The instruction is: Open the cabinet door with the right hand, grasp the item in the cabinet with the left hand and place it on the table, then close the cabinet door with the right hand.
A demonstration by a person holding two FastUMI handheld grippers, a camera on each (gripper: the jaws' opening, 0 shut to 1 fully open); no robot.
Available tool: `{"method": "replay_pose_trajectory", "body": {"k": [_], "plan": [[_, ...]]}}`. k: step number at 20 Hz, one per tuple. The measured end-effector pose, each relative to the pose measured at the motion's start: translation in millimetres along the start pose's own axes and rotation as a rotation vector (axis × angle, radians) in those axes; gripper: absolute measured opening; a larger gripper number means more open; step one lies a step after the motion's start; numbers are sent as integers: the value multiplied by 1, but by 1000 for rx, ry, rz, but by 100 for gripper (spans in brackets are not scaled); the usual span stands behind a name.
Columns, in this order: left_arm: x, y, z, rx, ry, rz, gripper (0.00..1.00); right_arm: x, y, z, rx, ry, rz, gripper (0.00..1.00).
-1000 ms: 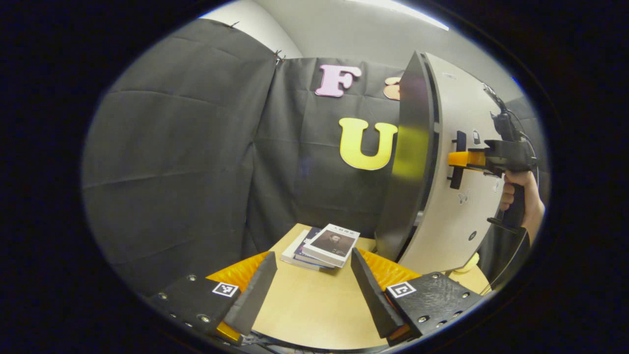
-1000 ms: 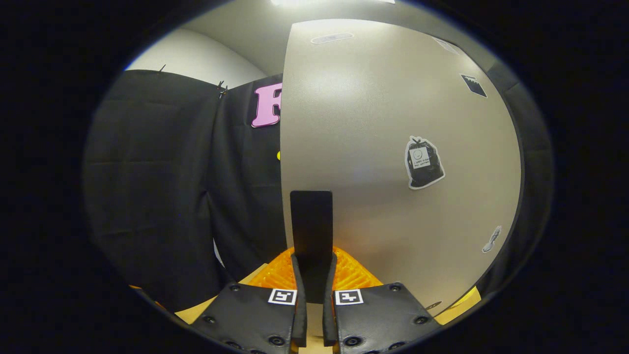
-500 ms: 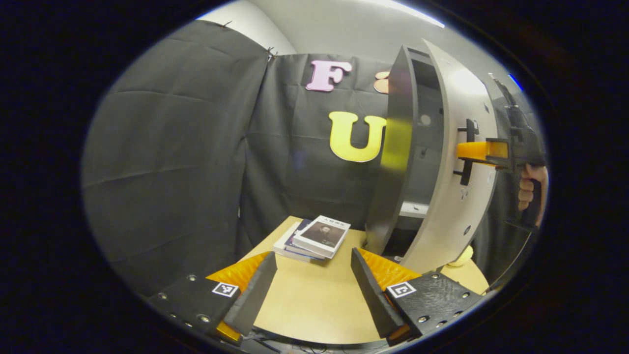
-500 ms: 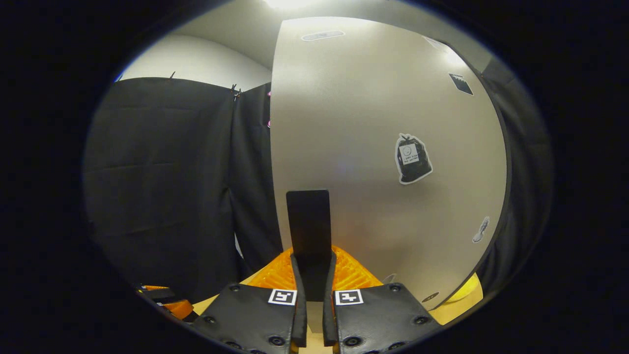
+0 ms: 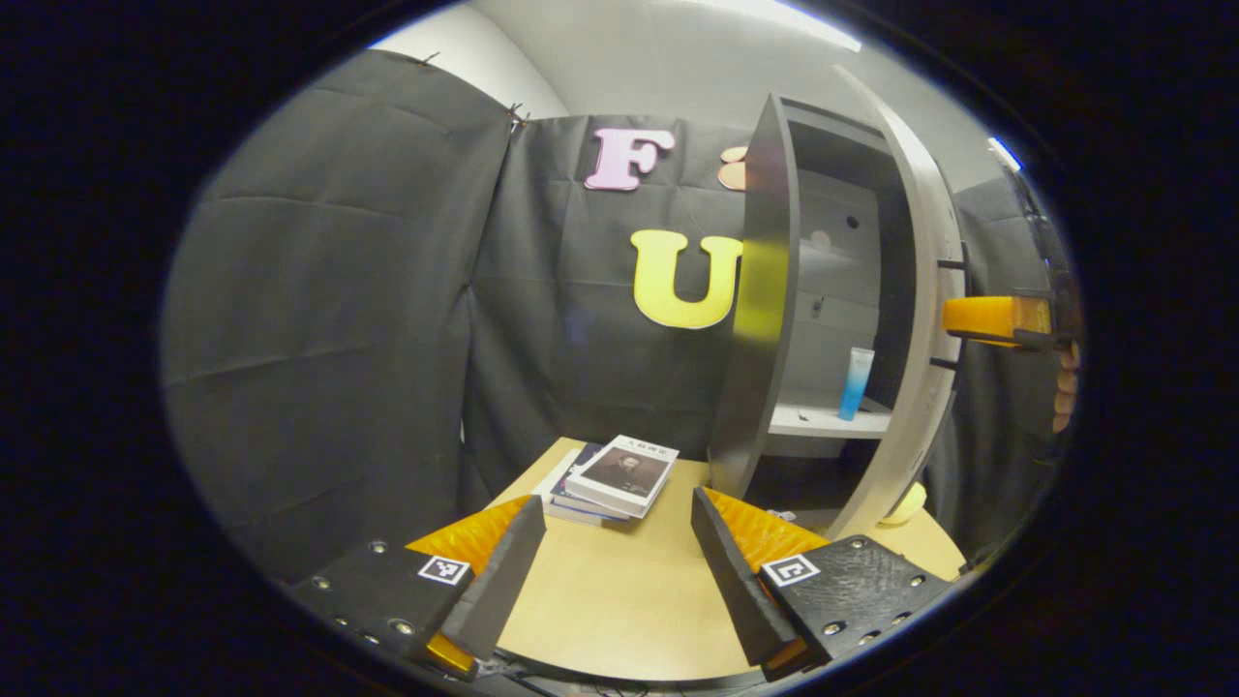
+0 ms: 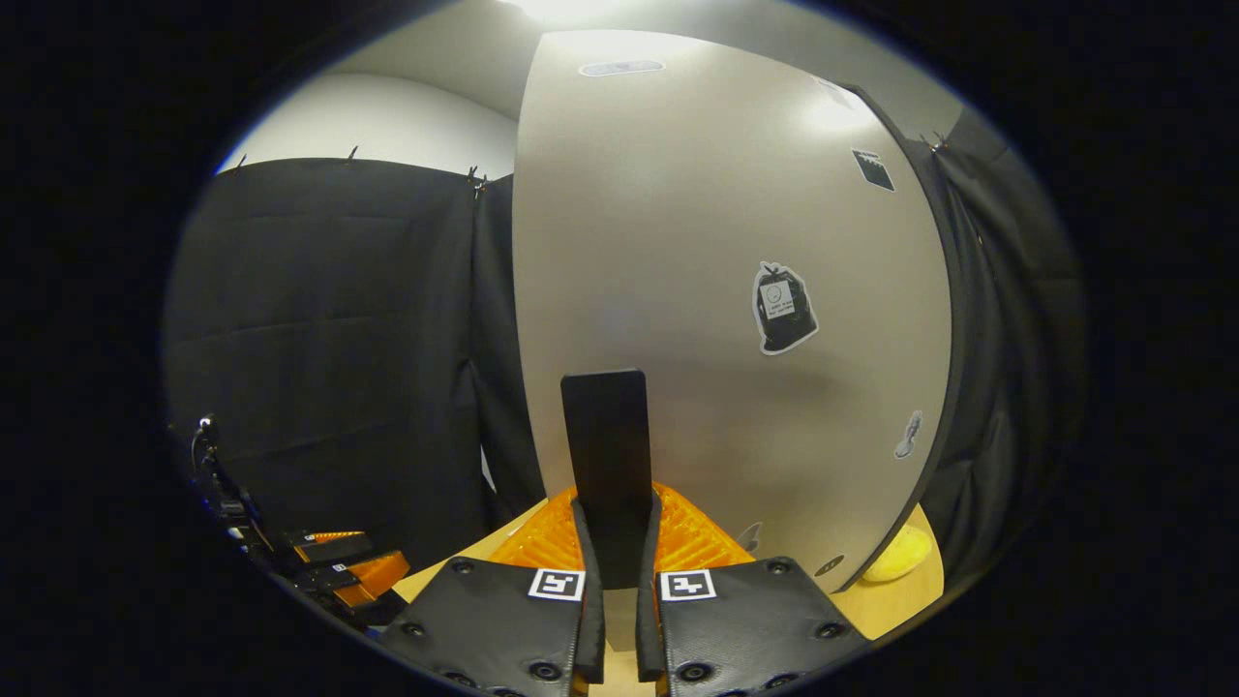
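In the left gripper view the grey cabinet (image 5: pixel 765 319) stands at the right with its pale door (image 5: pixel 920 319) swung partly out. A blue tube (image 5: pixel 855 383) stands upright on the inner shelf (image 5: pixel 818 421). My left gripper (image 5: pixel 618 571) hovers open over the wooden table (image 5: pixel 619 600), well short of the cabinet. My right gripper (image 5: pixel 997 318) reaches in from the far right, at the door's handle. In the right gripper view my right gripper (image 6: pixel 619 542) is shut on the black handle (image 6: pixel 607 445) of the door (image 6: pixel 716 290).
A small stack of books (image 5: pixel 615 476) lies on the table left of the cabinet. A yellow object (image 5: pixel 905 503) sits on the table by the door's lower edge, also the yellow object (image 6: pixel 895 557) in the right gripper view. Black cloth walls the booth.
The door has swung further out with my right gripper on its handle, uncovering the shelf and the blue tube. My left gripper has stayed open over the table.
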State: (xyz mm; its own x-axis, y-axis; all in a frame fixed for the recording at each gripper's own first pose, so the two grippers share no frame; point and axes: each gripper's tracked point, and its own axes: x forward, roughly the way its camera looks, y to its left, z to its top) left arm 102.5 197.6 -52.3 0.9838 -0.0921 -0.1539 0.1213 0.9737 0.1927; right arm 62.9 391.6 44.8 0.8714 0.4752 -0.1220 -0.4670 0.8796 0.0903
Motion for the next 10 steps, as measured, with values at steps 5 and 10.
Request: {"method": "replay_pose_trajectory", "body": {"k": [5, 10], "plan": [[1, -18, -1, 33, 5, -32, 92, -22, -21, -1, 47, -8, -23, 14], [11, -46, -7, 42, 27, -105, 92, -44, -48, 2, 88, -28, -87, 14]]}}
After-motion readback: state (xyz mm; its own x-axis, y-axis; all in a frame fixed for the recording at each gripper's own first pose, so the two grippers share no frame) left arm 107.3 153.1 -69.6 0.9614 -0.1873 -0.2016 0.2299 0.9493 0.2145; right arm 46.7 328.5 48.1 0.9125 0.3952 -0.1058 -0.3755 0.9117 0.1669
